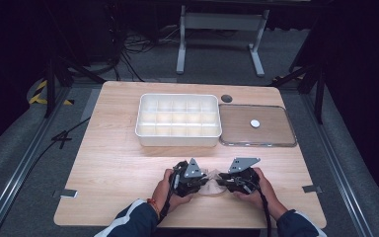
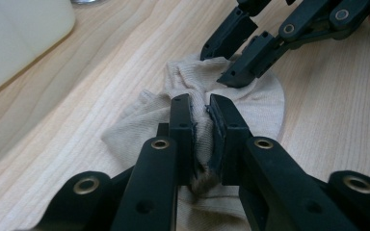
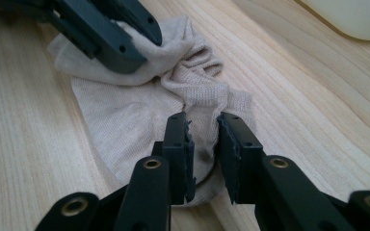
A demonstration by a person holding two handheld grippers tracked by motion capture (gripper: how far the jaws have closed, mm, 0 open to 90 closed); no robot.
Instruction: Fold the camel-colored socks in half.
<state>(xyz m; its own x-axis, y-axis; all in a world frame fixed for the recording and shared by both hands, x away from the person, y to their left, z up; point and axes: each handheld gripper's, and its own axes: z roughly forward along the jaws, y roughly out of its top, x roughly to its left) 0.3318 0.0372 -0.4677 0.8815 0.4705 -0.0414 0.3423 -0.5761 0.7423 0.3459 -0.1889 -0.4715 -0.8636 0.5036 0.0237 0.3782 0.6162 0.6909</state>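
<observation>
The beige sock point(image 1: 212, 183) lies crumpled on the wooden table point(image 1: 113, 163), on the person's side of the white divided box point(image 1: 178, 120) and well apart from it, between the two grippers.

Left gripper point(image 2: 201, 113): jaws clenched on a bunched fold of the sock; fabric is squeezed between the pads, so this end is held.

Right gripper point(image 3: 202, 130): jaws stand a bit apart, one on each side of a raised ridge of cloth. The fabric is between them, but I see a gap on the pads, so I judge it is not pinching yet.

Relation that matters: the sock's long axis runs approx. from one gripper to the other, parallel to the near wall of the box. The left gripper has the end on its side, and the free end lies directly in front of the right gripper, w/ no reach needed. Right hand is clearly the nearer one for that end.

Probably the next move needs only that the right jaws close on the ridge; then both ends are held and the sock can be stretched or folded. Risk: the ridge is thin and may slip out.
</observation>
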